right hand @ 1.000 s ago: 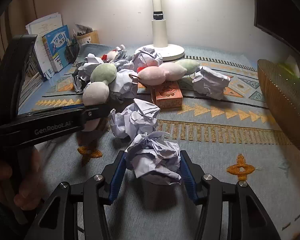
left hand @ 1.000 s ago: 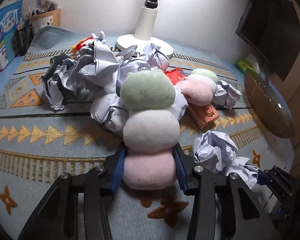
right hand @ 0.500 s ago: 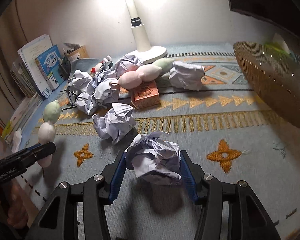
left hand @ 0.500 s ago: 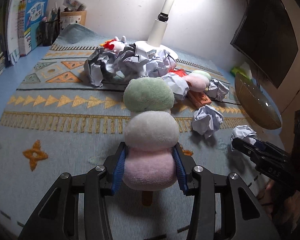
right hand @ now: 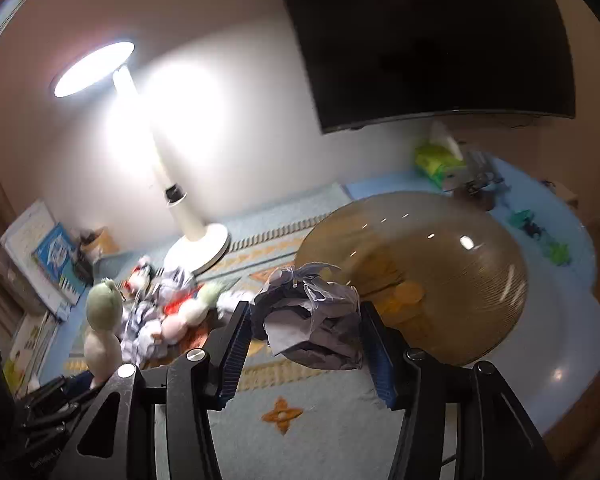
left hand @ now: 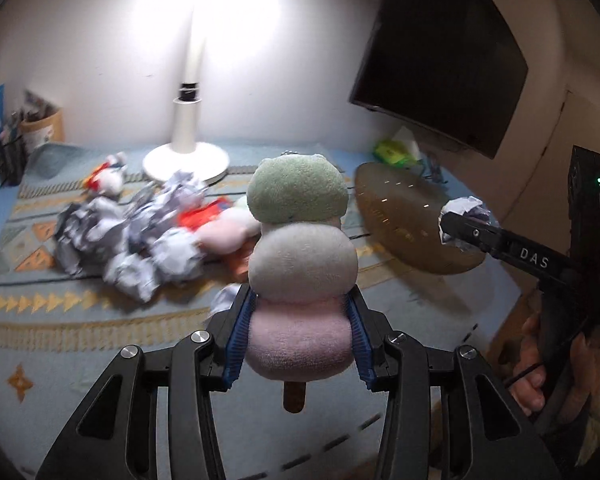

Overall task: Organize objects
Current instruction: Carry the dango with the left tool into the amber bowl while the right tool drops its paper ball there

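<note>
both loads are in the air over the rug: the left gripper (left hand: 298, 338) clamps the plush dango skewer (left hand: 300, 264) by its pink ball, the right gripper (right hand: 306, 344) pinches a crumpled paper ball (right hand: 310, 320). the amber bowl (right hand: 480, 280) sits just ahead — carry the paper above its rim before letting go, and keep the skewer upright, clear of it.

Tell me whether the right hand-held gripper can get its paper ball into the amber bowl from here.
Probably yes. The right hand-held gripper holds the crumpled paper ball lifted, just short of the amber bowl, with nothing between them; the bowl looks empty.
</note>
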### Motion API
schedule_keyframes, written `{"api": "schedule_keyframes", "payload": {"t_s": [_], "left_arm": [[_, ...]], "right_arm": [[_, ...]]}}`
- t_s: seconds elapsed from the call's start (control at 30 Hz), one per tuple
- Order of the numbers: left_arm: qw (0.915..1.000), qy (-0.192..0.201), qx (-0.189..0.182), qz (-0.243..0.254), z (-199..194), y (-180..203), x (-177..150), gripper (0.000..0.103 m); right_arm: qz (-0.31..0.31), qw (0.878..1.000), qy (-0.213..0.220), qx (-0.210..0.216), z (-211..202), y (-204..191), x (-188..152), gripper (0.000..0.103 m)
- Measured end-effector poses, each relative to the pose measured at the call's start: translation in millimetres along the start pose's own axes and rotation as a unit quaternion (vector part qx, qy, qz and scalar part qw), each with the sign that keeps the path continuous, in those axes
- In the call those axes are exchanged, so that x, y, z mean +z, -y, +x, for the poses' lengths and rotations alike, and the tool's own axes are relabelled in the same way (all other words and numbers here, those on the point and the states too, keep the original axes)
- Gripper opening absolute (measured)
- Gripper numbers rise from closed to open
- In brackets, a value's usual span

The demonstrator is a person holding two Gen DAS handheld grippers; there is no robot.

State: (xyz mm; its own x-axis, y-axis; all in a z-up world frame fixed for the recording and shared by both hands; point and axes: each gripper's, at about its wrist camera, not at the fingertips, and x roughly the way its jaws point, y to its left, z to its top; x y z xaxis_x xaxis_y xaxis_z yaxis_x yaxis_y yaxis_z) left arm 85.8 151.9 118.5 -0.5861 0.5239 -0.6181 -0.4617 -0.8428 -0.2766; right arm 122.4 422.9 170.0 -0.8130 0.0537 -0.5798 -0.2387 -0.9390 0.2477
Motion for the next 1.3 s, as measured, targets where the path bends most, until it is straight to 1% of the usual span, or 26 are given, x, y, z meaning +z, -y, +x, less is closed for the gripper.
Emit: {"api": "schedule_keyframes", "payload": {"t_s": [0.1, 0.17, 0.23, 0.3, 0.33, 0.37, 0.43, 0.5, 0.57, 0.63, 0.7, 0.8, 0.87, 0.93, 0.97, 1.0, 1.07, 1.17, 1.23, 1.27, 1.3], "left_arm": [[0.9987, -0.009, -0.050, 0.001, 33, 32, 30, 0.042], [0.9980, -0.014, -0.060, 0.015, 59, 54, 44, 0.041], [0.9966, -0.026, -0.075, 0.022, 85, 73, 53, 0.041], [0.9950, -0.036, -0.091, 0.018, 109, 87, 60, 0.042], [0.9946, -0.038, -0.095, 0.016, 118, 92, 62, 0.042], [0.9939, -0.037, -0.103, 0.012, 127, 96, 65, 0.044], [0.9924, -0.034, -0.119, 0.000, 141, 100, 69, 0.052], [0.9901, -0.042, -0.133, -0.013, 151, 99, 70, 0.065], [0.9881, -0.044, -0.145, -0.025, 151, 93, 66, 0.065], [0.9892, -0.041, -0.138, -0.026, 142, 84, 62, 0.065], [0.9908, -0.030, -0.129, -0.027, 126, 73, 55, 0.065], [0.9942, -0.008, -0.103, -0.029, 96, 50, 44, 0.065], [0.9969, 0.013, -0.075, -0.018, 73, 38, 37, 0.065], [0.9980, 0.040, -0.045, -0.018, 45, 19, 27, 0.066], [0.9979, 0.052, -0.032, -0.023, 32, 6, 23, 0.067], [0.9975, 0.062, -0.014, -0.032, 20, -8, 18, 0.071], [0.9944, 0.085, 0.032, -0.054, -5, -39, 6, 0.078], [0.9887, 0.093, 0.100, -0.063, -27, -79, -8, 0.078], [0.9801, 0.097, 0.160, -0.066, -34, -104, -19, 0.078], [0.9761, 0.095, 0.182, -0.071, -35, -116, -24, 0.078], [0.9736, 0.089, 0.195, -0.078, -34, -130, -29, 0.078]], "right_arm": [[0.031, 0.999, 0.000, -0.033, 5, 32, 21, 0.052], [0.047, 0.998, -0.013, -0.047, 15, 52, 27, 0.053], [0.061, 0.997, -0.024, -0.045, 23, 66, 31, 0.053], [0.072, 0.996, -0.027, -0.037, 30, 74, 34, 0.056], [0.072, 0.996, -0.025, -0.035, 32, 76, 35, 0.061], [0.070, 0.997, -0.025, -0.036, 34, 78, 35, 0.074], [0.065, 0.997, -0.021, -0.044, 34, 80, 35, 0.076], [0.061, 0.997, -0.017, -0.045, 30, 81, 32, 0.076], [0.063, 0.997, -0.013, -0.039, 27, 82, 28, 0.076], [0.068, 0.997, -0.013, -0.030, 24, 82, 22, 0.076], [0.070, 0.997, -0.016, -0.012, 24, 77, 15, 0.076], [0.055, 0.998, -0.020, 0.021, 21, 56, 4, 0.076], [0.035, 0.998, -0.020, 0.041, 18, 34, -4, 0.076], [0.010, 0.997, -0.020, 0.069, 19, 8, -14, 0.077], [-0.002, 0.996, -0.021, 0.083, 20, -6, -19, 0.079], [-0.013, 0.995, -0.022, 0.096, 23, -20, -25, 0.081], [-0.034, 0.992, -0.030, 0.119, 33, -48, -36, 0.083], [-0.059, 0.986, -0.046, 0.151, 54, -89, -55, 0.083], [-0.079, 0.981, -0.051, 0.167, 69, -114, -71, 0.083], [-0.087, 0.979, -0.056, 0.174, 77, -124, -79, 0.083], [-0.093, 0.978, -0.060, 0.179, 84, -133, -86, 0.083]]}}
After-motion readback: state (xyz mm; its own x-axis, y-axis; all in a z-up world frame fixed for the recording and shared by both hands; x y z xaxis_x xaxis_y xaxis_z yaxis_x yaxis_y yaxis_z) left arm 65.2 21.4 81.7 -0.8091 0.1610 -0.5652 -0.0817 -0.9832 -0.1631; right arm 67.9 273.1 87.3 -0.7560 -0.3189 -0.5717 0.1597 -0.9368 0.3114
